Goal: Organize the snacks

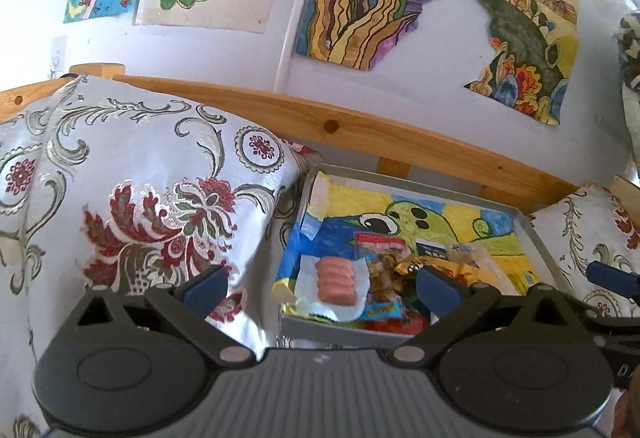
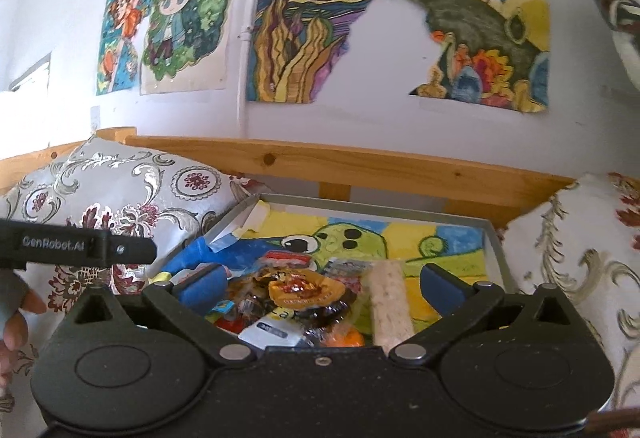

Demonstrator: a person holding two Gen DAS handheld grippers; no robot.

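a: what's on the left?
b: a floral cushion [image 1: 152,198], then the left gripper [image 1: 320,288], jaws wide apart, holding nothing.
a: and the snacks?
b: piled in the grey tray [image 2: 496,238] at its near end: a sausage pack [image 1: 336,280], orange wrapper [image 2: 308,288], rice bar [image 2: 388,302].
a: the right gripper [image 2: 320,288]?
b: also spread apart, empty, above the pile. another cushion [image 2: 580,258] sits right of the tray.

Floral cushions [image 1: 152,198], wall drawings [image 2: 304,26]
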